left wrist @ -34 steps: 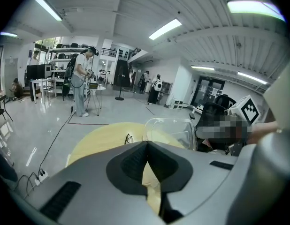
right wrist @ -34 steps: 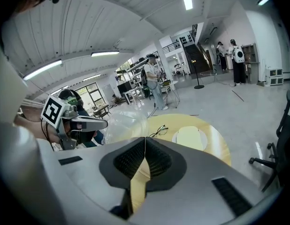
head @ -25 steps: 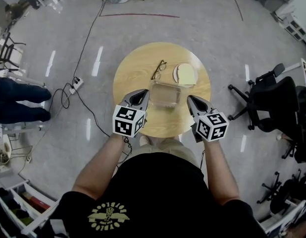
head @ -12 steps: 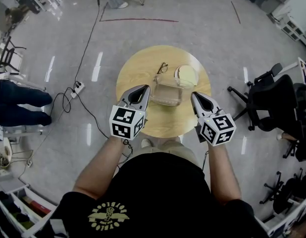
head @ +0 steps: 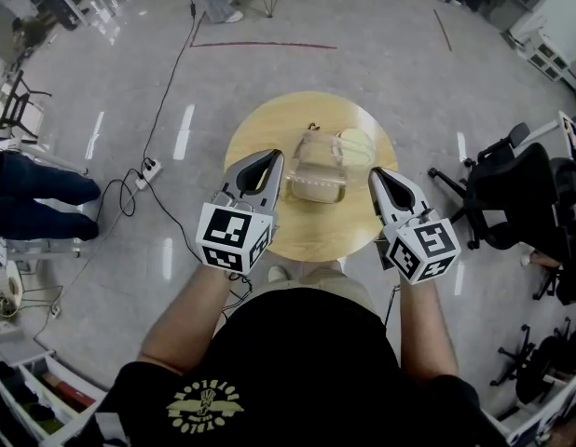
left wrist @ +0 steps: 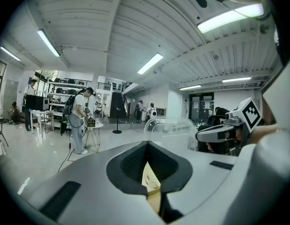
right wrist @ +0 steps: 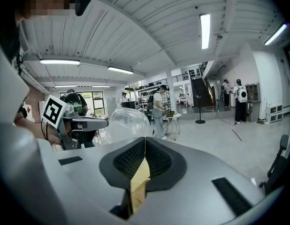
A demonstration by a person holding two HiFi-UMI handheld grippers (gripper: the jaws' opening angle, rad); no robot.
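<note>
The clear box [head: 318, 168] sat raised over the surface's [head: 311, 226] far half, apparently squeezed between the left tongs [head: 272, 157] and right tongs [head: 375, 174]. Both tongs were closed with nothing between their jaws, seemingly so their sides could press the box.

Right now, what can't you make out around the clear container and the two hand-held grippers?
1. Whether the left hand-held gripper or right hand-held gripper touches the clear container: head view, too small.
2. The dark item behind the container: head view, mostly hidden by it.
3. The table: both gripper views, gripper bodies block all but a sliver.
</note>
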